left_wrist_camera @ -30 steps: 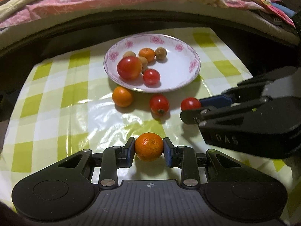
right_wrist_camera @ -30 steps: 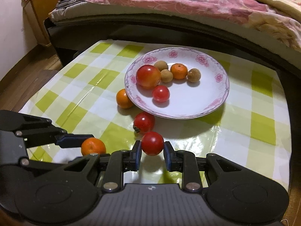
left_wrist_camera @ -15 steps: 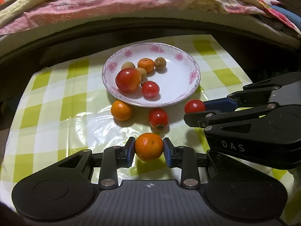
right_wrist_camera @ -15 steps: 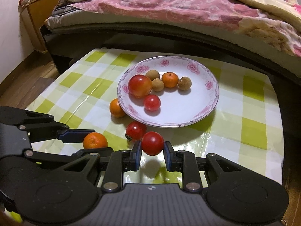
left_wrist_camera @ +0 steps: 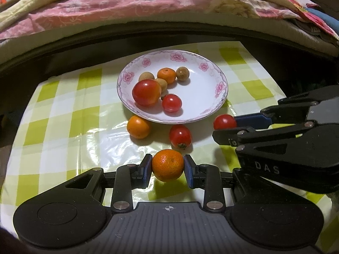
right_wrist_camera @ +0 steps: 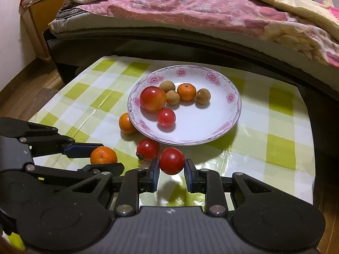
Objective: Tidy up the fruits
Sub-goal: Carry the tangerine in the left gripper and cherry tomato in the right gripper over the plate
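My left gripper (left_wrist_camera: 167,166) is shut on an orange mandarin (left_wrist_camera: 167,165) and holds it above the checked cloth. My right gripper (right_wrist_camera: 171,166) is shut on a red cherry tomato (right_wrist_camera: 171,160); it also shows in the left wrist view (left_wrist_camera: 224,122) beside the plate's near right rim. The white floral plate (left_wrist_camera: 203,93) holds a big tomato (left_wrist_camera: 146,92), a small tomato (left_wrist_camera: 172,103), a mandarin (left_wrist_camera: 166,75) and three brown longans. A mandarin (left_wrist_camera: 138,126) and a tomato (left_wrist_camera: 180,135) lie on the cloth just in front of the plate.
The small table wears a green and white checked plastic cloth (right_wrist_camera: 279,146). A bed with pink and yellow quilts (right_wrist_camera: 190,8) runs close behind it. A wooden nightstand (right_wrist_camera: 40,14) stands at the far left, over wooden floor (right_wrist_camera: 23,89).
Both grippers have risen and drawn back a little with their fruit, so the plate sits farther off. The right gripper's tomato has come up near the plate's rim.
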Tool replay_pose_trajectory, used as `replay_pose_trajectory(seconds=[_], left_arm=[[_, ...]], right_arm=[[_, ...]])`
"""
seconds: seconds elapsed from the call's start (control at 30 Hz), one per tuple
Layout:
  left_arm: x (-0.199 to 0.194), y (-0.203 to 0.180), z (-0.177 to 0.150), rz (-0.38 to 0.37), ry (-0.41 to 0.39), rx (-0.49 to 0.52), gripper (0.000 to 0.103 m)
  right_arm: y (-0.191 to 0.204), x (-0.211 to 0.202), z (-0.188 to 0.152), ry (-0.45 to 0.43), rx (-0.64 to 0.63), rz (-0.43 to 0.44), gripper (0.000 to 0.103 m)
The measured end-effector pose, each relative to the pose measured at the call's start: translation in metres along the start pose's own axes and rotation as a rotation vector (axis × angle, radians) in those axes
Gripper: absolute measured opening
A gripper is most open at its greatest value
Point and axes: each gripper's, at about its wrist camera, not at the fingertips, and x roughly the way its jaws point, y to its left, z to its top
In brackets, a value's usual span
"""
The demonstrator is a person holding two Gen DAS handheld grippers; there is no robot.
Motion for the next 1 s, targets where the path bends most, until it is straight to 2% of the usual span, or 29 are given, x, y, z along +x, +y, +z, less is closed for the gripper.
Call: replay_pose_trajectory(seconds=[0.47,1.0], left_arm=[[0.000,0.001,0.011,0.007,-0.028,-0.008,0.039],[0.024,0.000,0.045,0.004,-0.062,-0.012,0.038]], right_arm=[[-0.003,-0.001,0.003,-0.011,0.008,-0.011,0.030],[-0.029,0.013,0.032,-0.046,0.064,-0.041,0.030]])
